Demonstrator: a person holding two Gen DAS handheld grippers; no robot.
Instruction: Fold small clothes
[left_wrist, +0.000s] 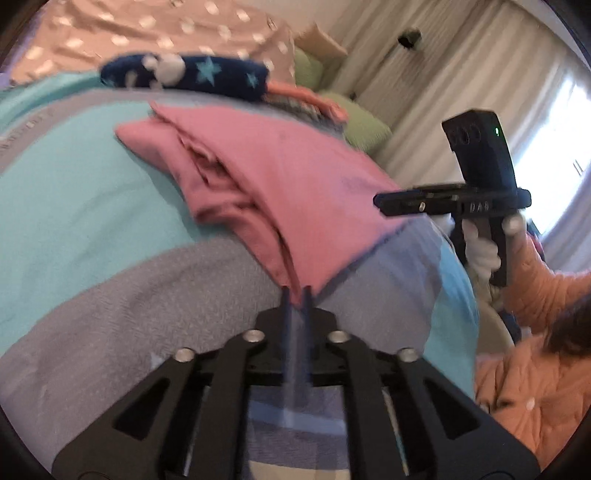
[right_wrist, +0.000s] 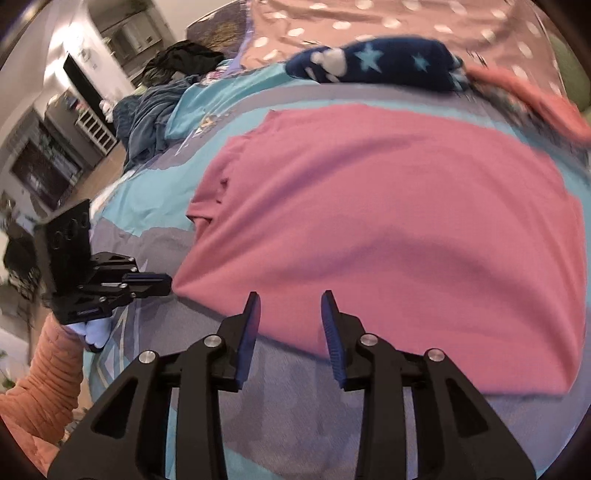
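Pink garment (right_wrist: 388, 229) spread flat on bed (right_wrist: 295, 406), long axis across right-wrist view, near edge toward tongs. Left tongs (left_wrist: 296, 295) nearly together at a corner, grip unclear. Right tongs (right_wrist: 290, 306) apart, empty, over near hem.

You are in a home bedroom, working on a bed. Under your tools lies a soft bedspread (right_wrist: 155, 192) in turquoise and grey patches, and at its far end a brown cover with white dots (left_wrist: 155, 33) is spread across it. Clothes lie about: a pink garment (right_wrist: 388, 221), a navy piece with pale stars (right_wrist: 388, 61), a dark heap (right_wrist: 184, 57) at the bed's far corner. Long pale curtains (left_wrist: 436, 77) hang beside a bright window (left_wrist: 569, 144). Green cushions (left_wrist: 365, 125) sit against the wall. Past the bed you see a doorway (right_wrist: 85, 83) into another room with a white rack (right_wrist: 96, 129) and wood flooring.
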